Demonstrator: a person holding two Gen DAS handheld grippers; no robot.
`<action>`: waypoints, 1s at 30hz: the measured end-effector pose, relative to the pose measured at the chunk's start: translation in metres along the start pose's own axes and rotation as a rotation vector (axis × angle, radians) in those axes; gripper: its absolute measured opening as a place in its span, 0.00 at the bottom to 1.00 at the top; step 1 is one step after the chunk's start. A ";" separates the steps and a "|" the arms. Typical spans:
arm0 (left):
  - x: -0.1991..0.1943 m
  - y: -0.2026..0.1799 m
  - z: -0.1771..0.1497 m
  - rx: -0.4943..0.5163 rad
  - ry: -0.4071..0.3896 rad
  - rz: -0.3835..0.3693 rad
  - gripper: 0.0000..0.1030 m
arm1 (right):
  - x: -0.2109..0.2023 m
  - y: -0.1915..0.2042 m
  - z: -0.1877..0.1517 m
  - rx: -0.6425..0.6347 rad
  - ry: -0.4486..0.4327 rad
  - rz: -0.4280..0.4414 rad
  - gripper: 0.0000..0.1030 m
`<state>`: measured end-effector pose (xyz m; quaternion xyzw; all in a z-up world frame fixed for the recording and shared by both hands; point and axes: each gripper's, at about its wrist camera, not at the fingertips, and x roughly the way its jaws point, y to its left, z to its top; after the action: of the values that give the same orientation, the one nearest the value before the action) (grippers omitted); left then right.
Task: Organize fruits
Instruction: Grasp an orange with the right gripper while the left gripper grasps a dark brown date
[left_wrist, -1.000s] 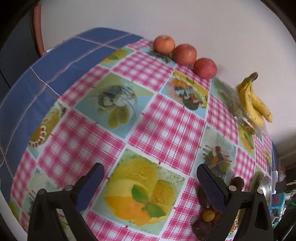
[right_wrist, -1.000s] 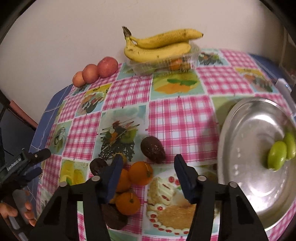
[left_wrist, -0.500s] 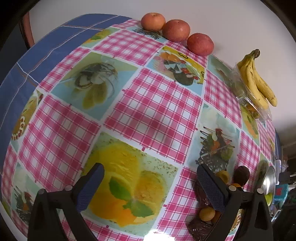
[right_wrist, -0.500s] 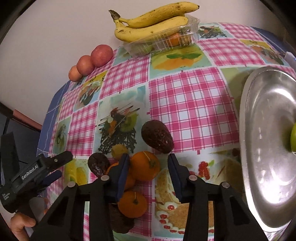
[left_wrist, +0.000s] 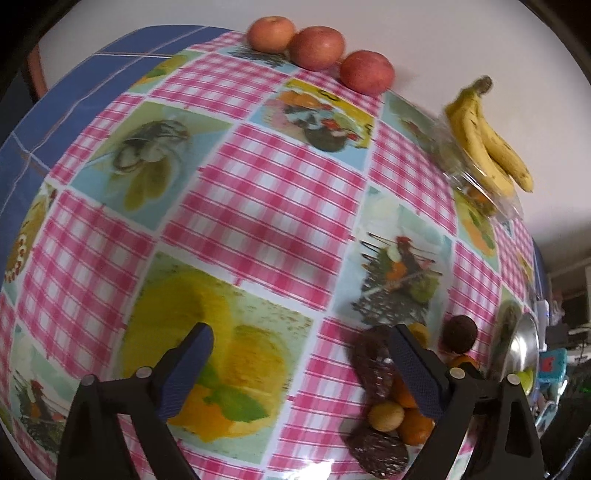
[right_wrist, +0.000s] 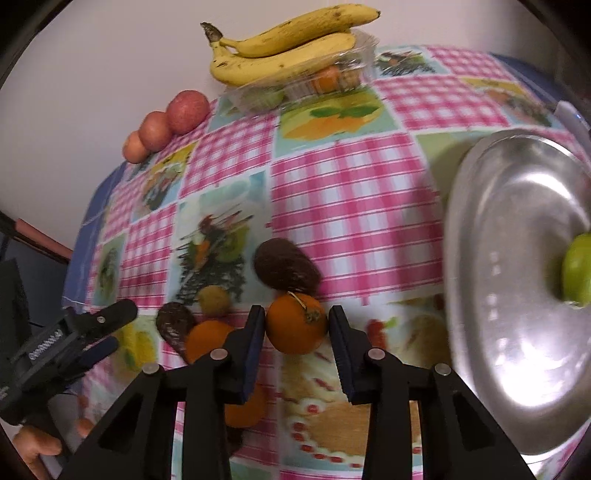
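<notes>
Here the right gripper (right_wrist: 297, 325) has its jaws closing round an orange (right_wrist: 296, 322) — the fruit sits squarely between the pads, both blue pads at or just off its flanks; can't tell from the right wrist view whether they press yet. The orange lies on the checked tablecloth (right_wrist: 351, 206), at the near edge of a small heap w/ a dark avocado (right_wrist: 286, 266) touching it just behind, a second orange (right_wrist: 207, 339) to the left, and a small yellowish fruit (right_wrist: 214, 300) beyond that.

The left gripper (left_wrist: 295, 369) has its jaws spread wide, narrowing a little, nothing between them but cloth; its right finger is beside the same heap.

Handling, as a guess: the orange is round, firm, fairly heavy for its size, w/ a pebbly skin that gives decent friction. Best hold is across the widest part, pads on opposite sides at mid-height — as lined up now. Too high and it would likely squirt out downward; the stalk stub (right_wrist: 312, 315) on top is no place to pinch. Moderate squeeze is prob. enough, since it bruises less easily than the avocado. Lifting may nudge that avocado, so go straight up.

Likely destination is the steel tray (right_wrist: 509, 258) to the right, where a green fruit (right_wrist: 578, 269) already lies. Bananas (right_wrist: 288, 48) on a clear plastic punnet (right_wrist: 306, 85) and three apples (right_wrist: 166, 122) sit along the far wall.
</notes>
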<state>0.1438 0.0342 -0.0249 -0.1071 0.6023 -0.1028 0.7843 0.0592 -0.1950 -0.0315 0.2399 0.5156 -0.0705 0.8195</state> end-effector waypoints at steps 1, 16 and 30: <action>0.001 -0.003 -0.001 0.008 0.006 -0.008 0.88 | -0.001 -0.001 0.000 -0.006 -0.001 -0.009 0.36; 0.010 -0.036 -0.014 0.074 0.060 -0.132 0.35 | -0.001 -0.006 -0.001 -0.001 0.005 0.003 0.36; 0.005 -0.029 -0.011 0.088 0.000 -0.050 0.31 | -0.002 -0.008 -0.001 0.015 0.005 0.013 0.36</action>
<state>0.1331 0.0049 -0.0237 -0.0875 0.5941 -0.1488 0.7856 0.0544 -0.2017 -0.0328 0.2498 0.5153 -0.0684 0.8169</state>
